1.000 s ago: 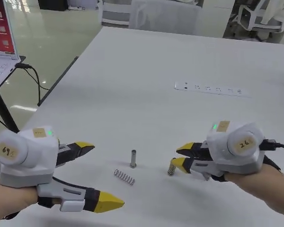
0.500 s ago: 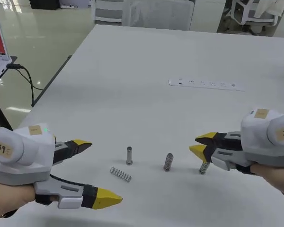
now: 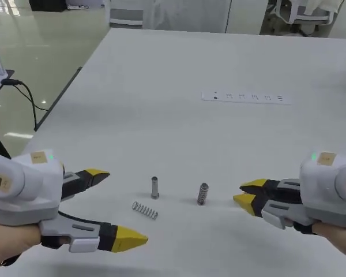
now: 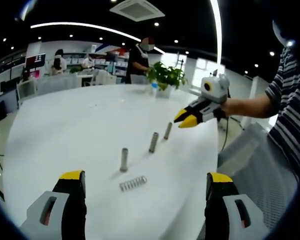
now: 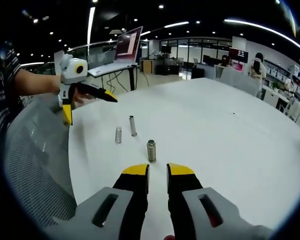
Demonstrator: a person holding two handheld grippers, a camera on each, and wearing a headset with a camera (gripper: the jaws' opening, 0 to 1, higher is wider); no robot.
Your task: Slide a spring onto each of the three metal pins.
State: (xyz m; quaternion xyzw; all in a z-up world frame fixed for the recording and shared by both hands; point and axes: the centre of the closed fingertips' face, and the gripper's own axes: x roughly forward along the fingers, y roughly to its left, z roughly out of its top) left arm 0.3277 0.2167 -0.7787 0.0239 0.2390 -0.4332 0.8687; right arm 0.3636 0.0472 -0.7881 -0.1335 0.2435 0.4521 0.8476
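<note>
A bare metal pin (image 3: 154, 187) (image 4: 124, 159) (image 5: 132, 125) stands upright on the white table (image 3: 179, 133). A loose spring (image 3: 145, 210) (image 4: 133, 183) (image 5: 118, 134) lies just beside it. To its right stands a pin with a spring on it (image 3: 203, 193) (image 4: 153, 142) (image 5: 151, 150). A further sprung pin (image 4: 168, 130) stands just under the right gripper's tips. My left gripper (image 3: 115, 205) (image 4: 146, 176) is wide open, left of the loose spring. My right gripper (image 3: 248, 193) (image 5: 157, 170) (image 4: 186, 119) is right of the sprung pin, its jaws a narrow gap apart with nothing between.
A white power strip (image 3: 246, 97) lies farther back on the table. The table's left edge (image 3: 57, 109) runs close by, with a cable (image 3: 24, 95) beyond it. Office chairs (image 3: 167, 11) stand at the far end. A potted plant (image 4: 165, 77) sits on the table.
My right gripper has drawn back to the right, away from the sprung pin it was at a second ago. The left gripper has barely moved. The head camera shifted.
</note>
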